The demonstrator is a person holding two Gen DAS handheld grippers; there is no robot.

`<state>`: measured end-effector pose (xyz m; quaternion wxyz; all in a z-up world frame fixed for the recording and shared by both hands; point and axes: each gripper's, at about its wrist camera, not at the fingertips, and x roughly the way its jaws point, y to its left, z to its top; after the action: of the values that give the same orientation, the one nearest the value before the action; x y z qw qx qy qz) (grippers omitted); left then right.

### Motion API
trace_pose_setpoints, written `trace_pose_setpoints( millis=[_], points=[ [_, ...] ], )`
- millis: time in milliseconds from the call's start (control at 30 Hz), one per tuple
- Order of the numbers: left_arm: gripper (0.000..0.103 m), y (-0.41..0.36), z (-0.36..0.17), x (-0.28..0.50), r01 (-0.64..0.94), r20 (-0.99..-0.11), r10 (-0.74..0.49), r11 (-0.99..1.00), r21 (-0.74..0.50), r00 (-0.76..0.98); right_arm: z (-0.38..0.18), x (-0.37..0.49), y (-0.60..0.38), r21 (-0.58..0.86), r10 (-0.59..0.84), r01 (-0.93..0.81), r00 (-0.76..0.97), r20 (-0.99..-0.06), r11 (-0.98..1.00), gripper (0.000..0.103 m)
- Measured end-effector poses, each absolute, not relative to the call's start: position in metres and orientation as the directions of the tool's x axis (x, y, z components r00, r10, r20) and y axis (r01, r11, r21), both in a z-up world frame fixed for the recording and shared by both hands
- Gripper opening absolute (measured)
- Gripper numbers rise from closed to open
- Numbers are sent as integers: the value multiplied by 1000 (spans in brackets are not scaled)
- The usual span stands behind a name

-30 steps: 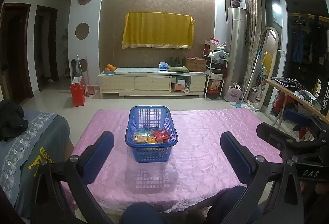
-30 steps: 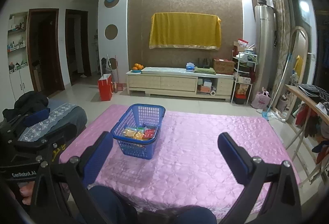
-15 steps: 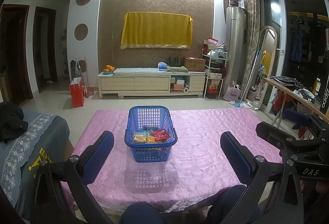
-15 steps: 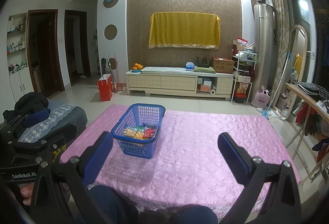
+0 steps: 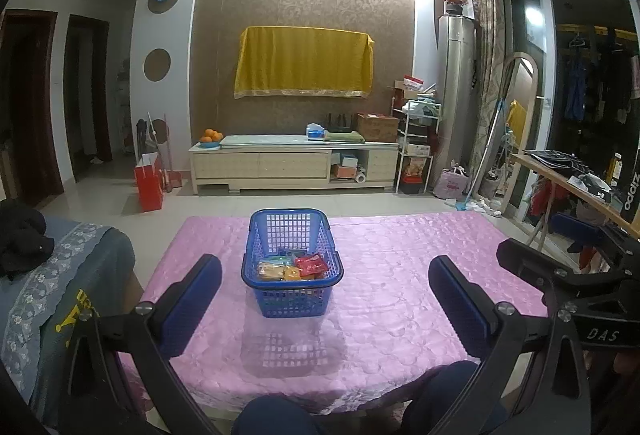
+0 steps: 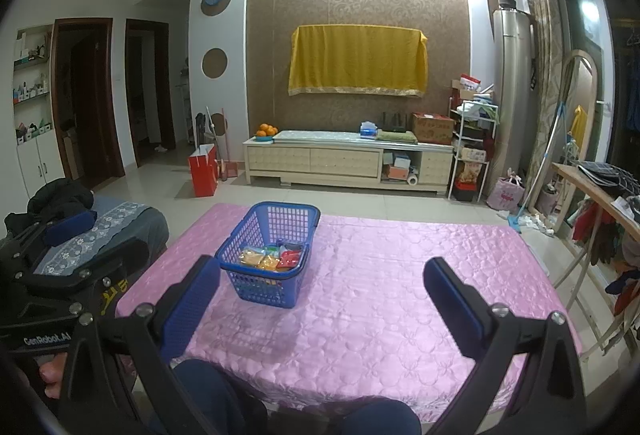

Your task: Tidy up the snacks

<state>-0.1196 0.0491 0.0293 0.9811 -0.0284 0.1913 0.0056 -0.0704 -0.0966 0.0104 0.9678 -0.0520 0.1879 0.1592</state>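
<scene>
Home living room; TV cabinet (image 5: 294, 163); draped television (image 5: 304, 63)

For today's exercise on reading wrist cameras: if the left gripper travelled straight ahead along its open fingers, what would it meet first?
Probably the blue basket of snack packets, which sits centred between the left gripper fingers on the pink tablecloth. Nothing lies between them, though height is hard to judge; it might pass above the rim.

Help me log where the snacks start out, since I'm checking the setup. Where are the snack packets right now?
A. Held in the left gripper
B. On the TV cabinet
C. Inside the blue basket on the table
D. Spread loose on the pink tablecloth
C: the snack packets lie in the bottom of the blue basket, which stands on the pink tablecloth; both grippers are open and hold nothing.
</scene>
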Motion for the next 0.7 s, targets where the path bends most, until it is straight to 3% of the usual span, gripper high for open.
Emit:
trace_pose_setpoints(
  millis=[700],
  points=[
    [102,47,31,-118,-27,-385,7,999,-47,923,14,-71,-96,-36,293,-330,877,-382,943,103]
  ],
)
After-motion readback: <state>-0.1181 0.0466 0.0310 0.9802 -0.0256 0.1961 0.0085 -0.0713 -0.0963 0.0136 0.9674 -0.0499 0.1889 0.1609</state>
